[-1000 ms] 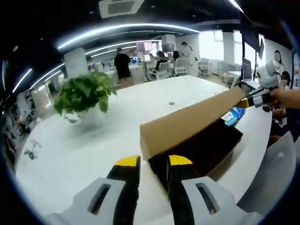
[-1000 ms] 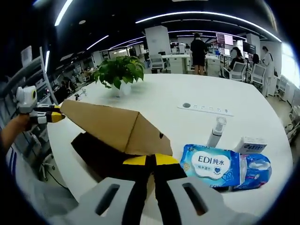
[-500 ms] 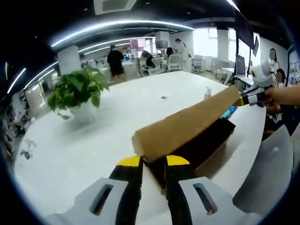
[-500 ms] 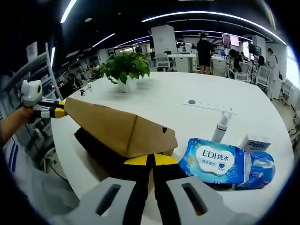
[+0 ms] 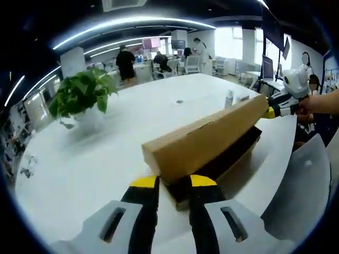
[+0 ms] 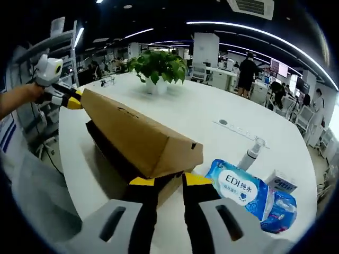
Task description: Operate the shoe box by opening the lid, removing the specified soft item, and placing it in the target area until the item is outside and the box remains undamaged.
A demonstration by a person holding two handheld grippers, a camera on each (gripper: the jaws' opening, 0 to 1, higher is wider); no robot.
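I see my left hand-held gripper (image 5: 172, 182) and right hand-held gripper (image 6: 169, 180) each clenched on opposite ends of the raised lid (image 5: 204, 138), frame centre.

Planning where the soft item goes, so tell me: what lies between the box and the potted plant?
Bare white table. In the left gripper view nothing sits between the box and the plant; the right gripper view shows the same bare stretch.
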